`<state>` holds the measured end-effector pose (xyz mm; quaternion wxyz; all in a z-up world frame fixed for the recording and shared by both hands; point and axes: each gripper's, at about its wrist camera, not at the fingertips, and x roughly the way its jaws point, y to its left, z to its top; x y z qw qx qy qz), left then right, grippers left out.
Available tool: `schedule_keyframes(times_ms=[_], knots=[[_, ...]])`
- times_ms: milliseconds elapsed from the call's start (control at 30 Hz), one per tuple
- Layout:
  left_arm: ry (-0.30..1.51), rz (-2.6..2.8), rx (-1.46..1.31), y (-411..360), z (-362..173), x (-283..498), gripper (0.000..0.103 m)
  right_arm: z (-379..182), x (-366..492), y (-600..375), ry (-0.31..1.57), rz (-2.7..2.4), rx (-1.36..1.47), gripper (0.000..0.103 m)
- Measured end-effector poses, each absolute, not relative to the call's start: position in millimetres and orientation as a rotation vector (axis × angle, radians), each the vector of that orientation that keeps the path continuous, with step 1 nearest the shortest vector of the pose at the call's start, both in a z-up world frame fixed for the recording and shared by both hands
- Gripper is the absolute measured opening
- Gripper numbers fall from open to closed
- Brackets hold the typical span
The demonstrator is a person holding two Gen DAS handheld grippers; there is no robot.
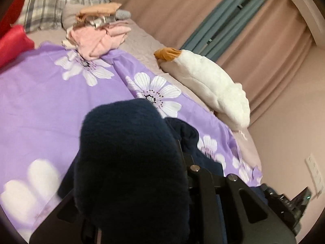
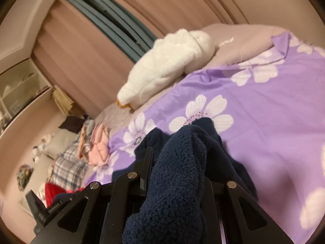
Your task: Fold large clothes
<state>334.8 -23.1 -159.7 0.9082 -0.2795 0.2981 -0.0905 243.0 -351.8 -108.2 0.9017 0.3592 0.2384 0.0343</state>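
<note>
**Two tools, one navy fleece garment**

Two tools each pinch a bunched part of the same dark navy fleece garment (image 1: 130, 162) above a bed. The left tool (image 1: 174, 142) has its jaws drawn narrow on a thick fold that bulges over and hides most of the fingers; only the right-hand black finger (image 1: 182, 154) shows beside the cloth. The right tool (image 2: 178, 148) is clamped nearly closed on another wad of the fleece, which rides up between its fingers and drapes back toward the camera (the fingertips themselves are buried in the pile).

Below the garment lies a purple bedspread (image 1: 40, 101) printed with large white flowers. A white plush toy (image 1: 211, 85) with an orange beak rests along the bed's edge near the pink curtains (image 1: 264, 40). Farther up the bed sits a heap of pink and peach clothes (image 1: 97, 38), touching the bedspread's far edge, with a plaid pillow (image 1: 42, 6) behind it and a red cushion (image 1: 14, 40) just beside.
</note>
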Motion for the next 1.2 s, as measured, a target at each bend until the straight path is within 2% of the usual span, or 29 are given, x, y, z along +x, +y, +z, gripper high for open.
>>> schedule_keyframes(times_ms=[167,200,267,300,367,567,633,700,767,1000,1100,1200], knots=[[0.710,-0.070,-0.595,-19,-232,403,0.027,-176,316,-361,0.631,-0.038,0.760,0.019],[0.657,-0.067,-0.574,-21,-242,402,0.028,-192,320,-363,0.634,-0.049,0.775,0.019],[0.516,-0.033,-0.418,-40,-241,385,0.030,-210,307,-360,0.494,-0.018,0.732,0.019],[0.490,-0.008,-0.356,-48,-240,381,0.032,-209,300,-355,0.456,-0.017,0.690,0.019],[0.491,0.057,-0.268,-61,-235,383,0.036,-196,306,-349,0.523,-0.051,0.621,0.019],[0.517,-0.003,-0.380,-38,-236,384,0.039,-189,297,-349,0.569,-0.039,0.652,0.024],[0.521,-0.006,-0.380,-39,-236,384,0.040,-186,300,-354,0.584,-0.012,0.691,0.033],[0.527,-0.010,-0.380,-43,-235,383,0.042,-184,302,-357,0.606,0.032,0.732,0.050],[0.540,-0.023,-0.405,-42,-234,385,0.045,-180,302,-358,0.636,0.047,0.752,0.055],[0.631,-0.091,-0.552,-30,-223,382,0.060,-156,292,-351,0.766,-0.023,0.591,0.055],[0.667,-0.124,-0.609,-26,-215,378,0.070,-146,286,-349,0.813,0.024,0.553,0.055],[0.706,-0.164,-0.634,-25,-211,375,0.071,-137,275,-351,0.800,0.057,0.560,0.055]])
